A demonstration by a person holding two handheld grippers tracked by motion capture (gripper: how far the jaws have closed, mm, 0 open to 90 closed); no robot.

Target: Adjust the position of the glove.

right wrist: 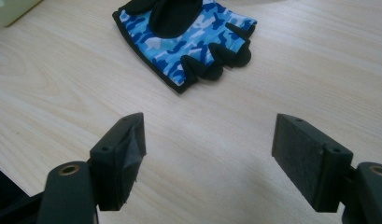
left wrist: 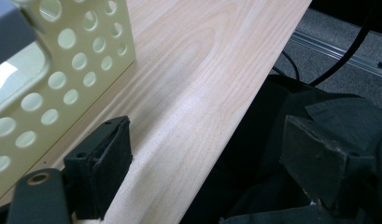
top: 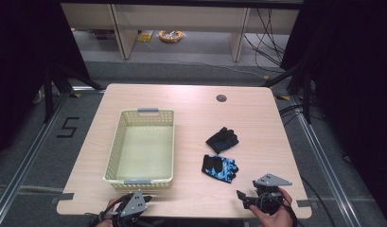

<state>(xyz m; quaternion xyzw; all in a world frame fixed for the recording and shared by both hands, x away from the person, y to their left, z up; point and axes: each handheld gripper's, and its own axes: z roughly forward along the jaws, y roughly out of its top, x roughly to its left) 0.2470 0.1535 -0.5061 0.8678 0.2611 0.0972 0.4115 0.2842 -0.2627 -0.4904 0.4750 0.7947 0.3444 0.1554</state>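
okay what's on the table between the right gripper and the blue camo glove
Nothing: bare wood separates the open right gripper from the blue camo glove, seen best in the right gripper view.

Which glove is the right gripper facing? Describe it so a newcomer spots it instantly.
On the wooden table, look right of the cream basket. Two fingerless gloves lie there; take the near glove, just ahead of the right gripper. Blue camouflage print shows across it, whereas the far glove looks mostly black.

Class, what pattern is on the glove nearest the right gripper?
Blue camouflage with black trim on the glove, best seen in the right gripper view.
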